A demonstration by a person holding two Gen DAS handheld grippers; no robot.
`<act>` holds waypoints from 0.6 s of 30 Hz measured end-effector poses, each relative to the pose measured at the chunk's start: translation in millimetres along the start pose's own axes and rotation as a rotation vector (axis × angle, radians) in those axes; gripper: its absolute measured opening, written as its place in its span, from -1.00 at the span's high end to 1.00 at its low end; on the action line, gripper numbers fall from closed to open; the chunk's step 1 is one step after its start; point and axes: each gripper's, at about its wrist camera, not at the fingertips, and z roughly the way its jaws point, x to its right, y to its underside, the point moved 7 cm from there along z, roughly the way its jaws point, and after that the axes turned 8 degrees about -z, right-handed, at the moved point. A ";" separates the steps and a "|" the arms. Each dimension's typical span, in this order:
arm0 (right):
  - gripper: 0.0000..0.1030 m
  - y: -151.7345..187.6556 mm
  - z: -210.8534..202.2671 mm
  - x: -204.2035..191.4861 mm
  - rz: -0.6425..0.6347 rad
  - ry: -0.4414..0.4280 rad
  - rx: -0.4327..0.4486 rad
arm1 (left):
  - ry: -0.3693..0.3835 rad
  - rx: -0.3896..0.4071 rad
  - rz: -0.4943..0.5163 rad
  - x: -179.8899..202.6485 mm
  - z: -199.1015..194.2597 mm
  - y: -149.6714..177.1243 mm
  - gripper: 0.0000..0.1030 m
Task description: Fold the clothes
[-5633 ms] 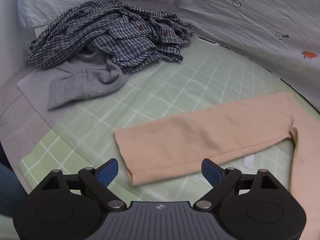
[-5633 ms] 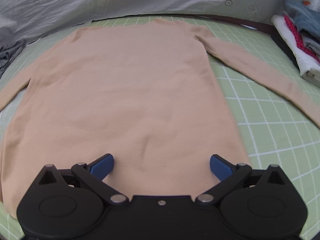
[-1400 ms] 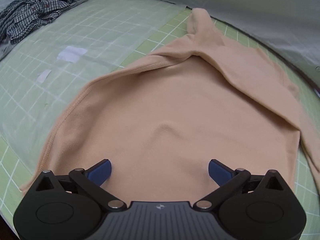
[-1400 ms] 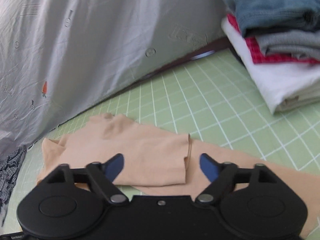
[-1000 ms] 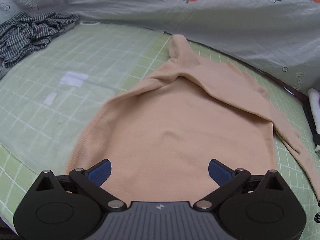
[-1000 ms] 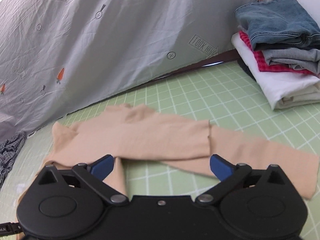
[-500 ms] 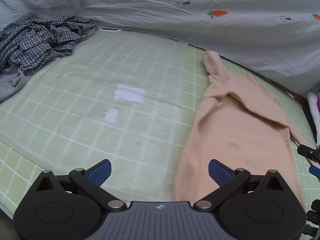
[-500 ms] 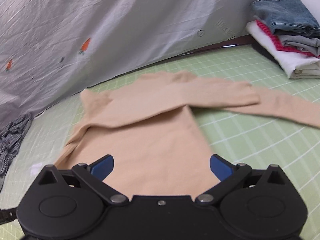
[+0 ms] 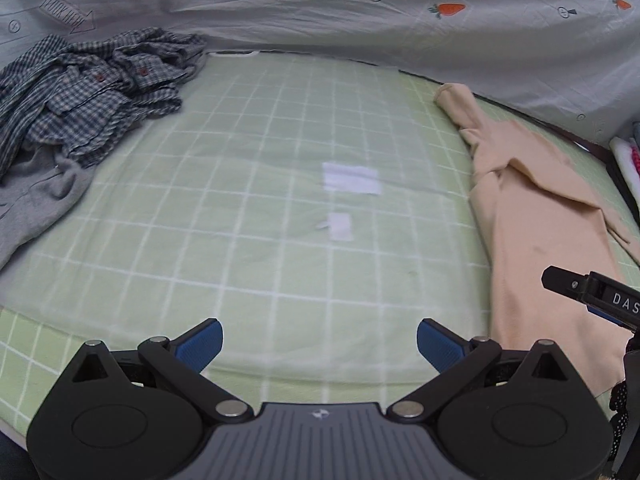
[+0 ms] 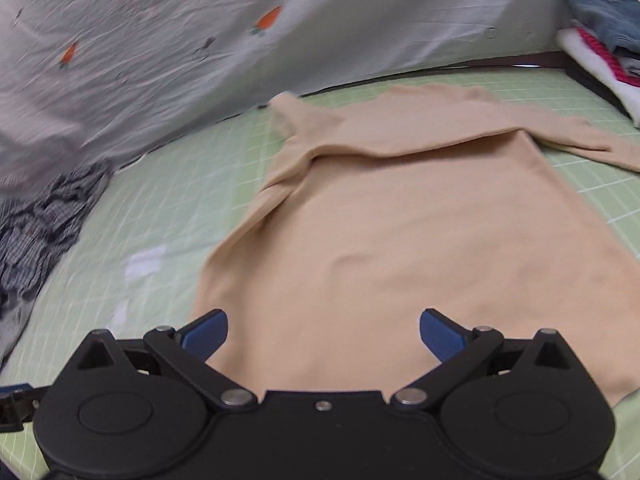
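- Left gripper point(image 9: 318, 340): jaws spread wide, blue pads apart with nothing between them, hovering over bare green grid mat point(image 9: 248, 184).
- Right gripper point(image 10: 323, 332): jaws likewise spread wide, empty, poised above the lower hem area of the beige sweater point(image 10: 400, 240).
- Beige sweater in the right wrist view: lying flat on the mat, filling the centre from 12 to 6 o'clock, one sleeve folded across the chest toward 2 o'clock, its cuff near the frame edge at 3 o'clock.
- Same sweater in the left wrist view point(image 9: 536, 232): at 3 o'clock, collar end pointing toward 1 o'clock, sleeve creased diagonally over the body.
- Part of the right gripper visible in the left wrist view at 4 o'clock, over the sweater's lower part.
- Plaid shirt point(image 9: 92, 84): crumpled heap at 10 o'clock in the left wrist view, well apart from the sweater; resting partly on a grey garment point(image 9: 36, 196) at 9 o'clock.
- Two white patches point(image 9: 350, 178) on the mat near centre, between the plaid heap and the sweater.
- Stack of folded clothes point(image 10: 600, 36) at 2 o'clock in the right wrist view, denim on top, beyond the sweater's sleeve.
- Pale carrot-print sheet point(image 10: 240, 40) along the far edge, 10 to 1 o'clock.
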 end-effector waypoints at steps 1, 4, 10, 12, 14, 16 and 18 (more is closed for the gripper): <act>-1.00 1.1 0.0 -6.8 -0.007 -0.007 -0.001 | -0.003 -0.005 0.004 -4.8 -0.4 1.2 -0.98; -0.87 2.6 2.7 -23.8 -0.006 -0.024 -0.001 | -0.015 -0.015 0.020 -16.8 -1.3 4.2 -0.98; -0.15 6.2 16.3 -50.8 -0.008 -0.106 -0.042 | -0.041 -0.008 0.026 -35.7 -5.4 2.9 -0.98; 0.02 7.2 19.3 -59.1 -0.026 -0.134 -0.051 | -0.044 -0.009 0.018 -39.2 -5.2 2.0 -0.98; 0.11 8.0 20.9 -64.4 -0.044 -0.139 -0.055 | -0.046 -0.012 0.008 -40.8 -4.3 1.5 -0.98; 0.34 8.6 22.3 -62.2 -0.050 -0.128 -0.065 | -0.044 -0.013 0.000 -40.5 -3.1 0.6 -0.98; 0.65 7.9 21.9 -53.2 -0.017 -0.131 -0.068 | -0.036 -0.014 -0.004 -36.9 -1.5 -0.8 -0.98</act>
